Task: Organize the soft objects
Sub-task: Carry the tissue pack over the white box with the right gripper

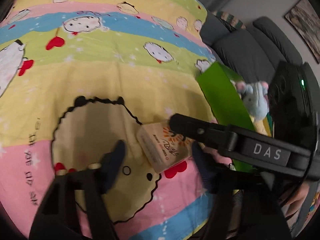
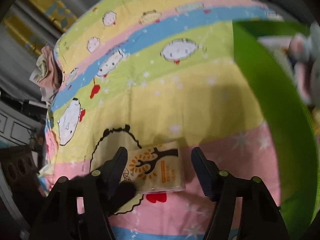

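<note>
The striped cartoon bedsheet (image 1: pixel 104 76) fills the ground under both grippers. The green box (image 2: pixel 280 108) stands ahead and to the right of the right gripper, its near wall rising just beside that gripper's right finger, and a pale blue plush toy (image 1: pixel 257 100) sits inside it, well beyond either set of fingers.

The tissue pack (image 2: pixel 158 168) lies flat on the sheet directly between the right gripper's (image 2: pixel 160 170) fingers — its long axis runs roughly along the line the gripper points, so the fingers bracket its narrow width. The jaws stand apart: a clear gap shows on the right side, and on the left the finger looks to be against the pack's edge, though blur keeps me from saying it presses. Released, then, not yet gripping.

The left gripper (image 1: pixel 158 160) is also open and empty — the same pack lies just ahead, slightly right of centre and skewed to its line, with the other gripper's finger crossing over it. The right hand is plainly the better placed; closing it comes next, I judge.
</note>
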The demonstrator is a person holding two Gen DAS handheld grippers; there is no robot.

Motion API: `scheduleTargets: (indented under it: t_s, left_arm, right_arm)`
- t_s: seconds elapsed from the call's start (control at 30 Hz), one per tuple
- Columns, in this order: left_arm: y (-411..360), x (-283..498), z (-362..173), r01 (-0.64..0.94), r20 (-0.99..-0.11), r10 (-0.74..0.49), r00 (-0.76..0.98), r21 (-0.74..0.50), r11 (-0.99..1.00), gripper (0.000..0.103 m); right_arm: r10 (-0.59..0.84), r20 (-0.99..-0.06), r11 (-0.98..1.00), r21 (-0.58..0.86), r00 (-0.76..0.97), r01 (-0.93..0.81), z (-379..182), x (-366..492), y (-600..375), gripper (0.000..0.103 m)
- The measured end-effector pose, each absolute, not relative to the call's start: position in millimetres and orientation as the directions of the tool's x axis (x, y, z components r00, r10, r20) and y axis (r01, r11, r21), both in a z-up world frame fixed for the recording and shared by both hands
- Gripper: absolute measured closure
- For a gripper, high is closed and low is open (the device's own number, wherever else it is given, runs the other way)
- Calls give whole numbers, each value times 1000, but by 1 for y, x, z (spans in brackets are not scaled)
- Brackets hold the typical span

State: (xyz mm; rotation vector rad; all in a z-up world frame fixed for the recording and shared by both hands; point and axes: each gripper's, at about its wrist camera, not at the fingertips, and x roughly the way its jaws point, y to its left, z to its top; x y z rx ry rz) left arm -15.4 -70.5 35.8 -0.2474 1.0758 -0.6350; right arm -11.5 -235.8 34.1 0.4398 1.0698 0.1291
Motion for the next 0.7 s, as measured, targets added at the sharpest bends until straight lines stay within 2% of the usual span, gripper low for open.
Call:
scheduleTargets:
  t_s: [0.07, 0.2, 0.3, 0.53, 0.7]
  left_arm:
    - [-75, -14, 32, 373, -732, -607, 309, -495, 785, 55]
    - [-82, -18, 38, 400, -724, -607, 328, -475, 784, 57]
    - [-90, -29, 58, 458, -673, -643, 365, -472, 754, 58]
    - [-138, -65, 117, 663, -522, -743, 420, -382, 644, 58]
    - [-189, -82, 123, 750, -501, -800, 330, -376, 544, 58]
  right_arm:
    - [328, -825, 900, 420, 460, 113, 28, -10, -234, 40]
    - [331, -825, 898, 425, 458, 116, 25, -17, -235, 42]
    - [312, -801, 896, 427, 512, 123, 43, -33, -244, 42]
    - [147, -662, 930, 345, 734, 124, 119, -94, -275, 42]
    - [-3, -611, 915, 318, 791, 249, 134, -136, -320, 42]
